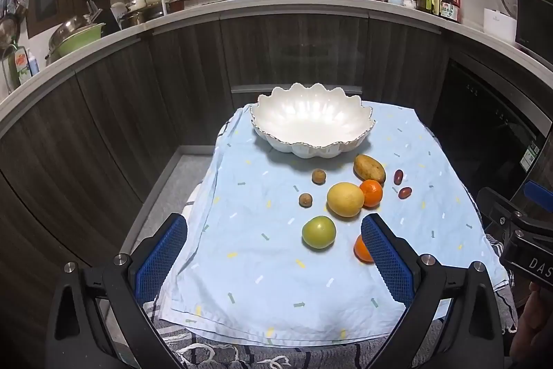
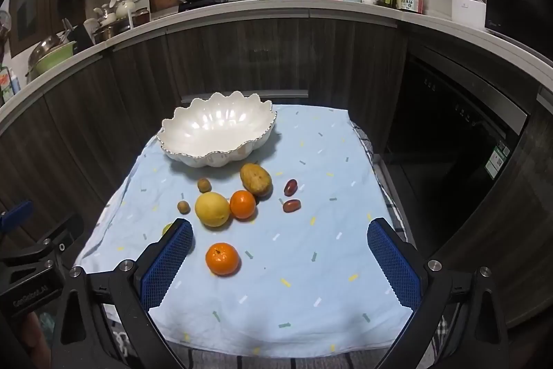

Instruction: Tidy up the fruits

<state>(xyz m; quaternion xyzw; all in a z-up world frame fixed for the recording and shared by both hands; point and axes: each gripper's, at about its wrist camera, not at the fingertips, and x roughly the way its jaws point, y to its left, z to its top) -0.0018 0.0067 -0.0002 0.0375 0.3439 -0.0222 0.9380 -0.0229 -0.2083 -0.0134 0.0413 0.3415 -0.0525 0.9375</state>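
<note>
Left tool: released, jaws wide, nothing between them. Right tool: the same.

Fruits: loose on the cloth-covered bench, ahead of both tools; green fruit nearest the left, near orange just ahead of the right.

Bowl: empty, beyond the fruits.

Risks, as judged: round fruit rolling off when nudged; cloth dragging; yellow fruit and far orange touch, so gripping one may shift the other.

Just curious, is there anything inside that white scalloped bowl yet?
No fruit shows inside the white bowl; its glossy inner surface is bare. The near rim hides the lowest front part of the inside.
</note>
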